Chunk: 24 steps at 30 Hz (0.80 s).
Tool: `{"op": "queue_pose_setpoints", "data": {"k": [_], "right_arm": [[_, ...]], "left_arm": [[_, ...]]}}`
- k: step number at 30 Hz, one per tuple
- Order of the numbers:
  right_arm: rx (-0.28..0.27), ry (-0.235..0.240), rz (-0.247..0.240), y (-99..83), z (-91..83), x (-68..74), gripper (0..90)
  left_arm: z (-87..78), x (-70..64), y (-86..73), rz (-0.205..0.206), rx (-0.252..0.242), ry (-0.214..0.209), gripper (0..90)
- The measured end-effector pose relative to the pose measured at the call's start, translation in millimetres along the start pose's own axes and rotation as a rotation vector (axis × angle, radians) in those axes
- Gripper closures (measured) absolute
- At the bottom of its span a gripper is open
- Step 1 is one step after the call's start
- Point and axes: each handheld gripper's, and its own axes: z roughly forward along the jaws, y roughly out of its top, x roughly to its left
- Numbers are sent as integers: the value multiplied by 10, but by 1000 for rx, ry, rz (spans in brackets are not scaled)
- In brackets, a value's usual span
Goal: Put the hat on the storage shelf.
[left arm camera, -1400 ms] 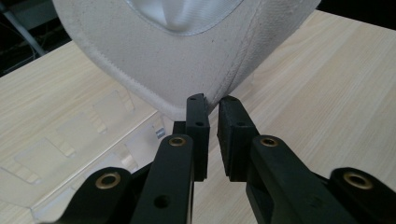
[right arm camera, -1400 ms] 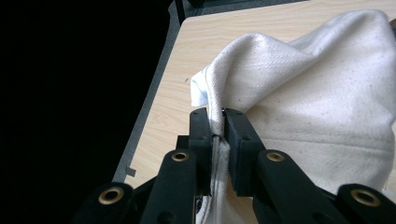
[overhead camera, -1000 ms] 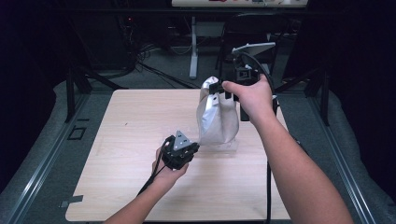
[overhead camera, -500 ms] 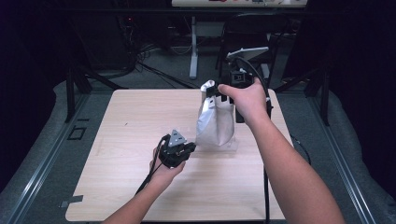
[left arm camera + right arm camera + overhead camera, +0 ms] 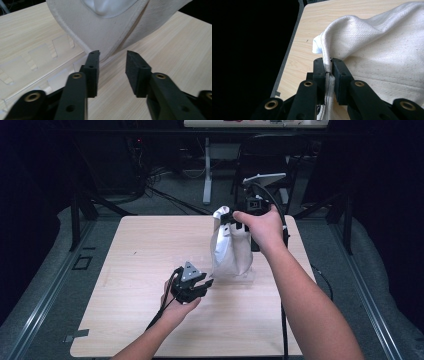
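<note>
Now, cloth bag: a white woven cloth bag (image 5: 231,251) hangs upright over the far right part of the table (image 5: 140,250), lifted by its top edge; its lower end reaches down to the table top. What is inside it cannot be told.
Clear tray: a shallow see-through plastic holder with small dividers (image 5: 37,62) lies flat on the table just beside the bag's lower end; its slots look bare, though the plastic is hard to read.
Right tongs: the right tongs (image 5: 328,65) are clenched on a fold of the bag's top hem, the cloth pinched between both black pads; in the high view the right tongs (image 5: 229,218) sit at the bag's peak.
Right hand: the right hand (image 5: 260,226) is raised above the table's far edge, knuckles up, forearm stretching in from the lower right; a grey three-cornered plate and a black cable ride behind it.
Left tongs: the left tongs (image 5: 112,56) stand released, with a clear gap between the pads, low over the table and pointing at the bag's bottom corner; the left pad's tip is just short of the cloth or barely touching it, I cannot tell which.
Left hand: the left hand (image 5: 180,302) is held low near the table's middle, the left tongs (image 5: 205,282) aimed right toward the bag, cable trailing back toward the near edge.
</note>
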Motion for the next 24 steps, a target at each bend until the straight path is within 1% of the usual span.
{"op": "queue_pose_setpoints", "data": {"k": [3,4,6,7,8,9,11,12,13,14,15,20,22,23,24], "right_arm": [[-5,9,3,5,21,7,815],[-3,11,0,6,27,11,815],[-1,11,-3,11,40,28,815],[-1,11,-3,11,40,28,815],[-4,12,-7,13,53,46,815],[-7,12,-5,13,61,57,814],[0,13,-12,12,62,61,814],[0,13,-12,9,75,70,815],[0,13,-12,9,75,70,815],[2,16,-10,6,84,78,814],[3,16,-15,5,88,74,814],[8,19,-9,3,112,58,814],[11,19,-8,-3,134,52,814],[12,19,-7,-6,143,53,814],[20,12,-10,-14,169,57,814]], "left_arm": [[-6,-47,36,21,-14,3,549],[3,-61,53,30,-10,3,532],[32,-94,87,44,-5,10,511],[32,-94,87,44,-5,10,508],[72,-119,120,59,-6,43,510],[96,-119,135,59,-2,56,525],[116,-109,146,58,4,61,624],[137,-85,152,48,5,78,668],[137,-85,152,48,5,78,710],[135,-62,147,36,1,76,757],[129,-55,145,39,2,78,783],[122,-38,136,41,8,79,816],[120,-21,126,28,7,80,828],[117,2,119,19,15,78,833],[118,36,98,6,20,69,842]]}}
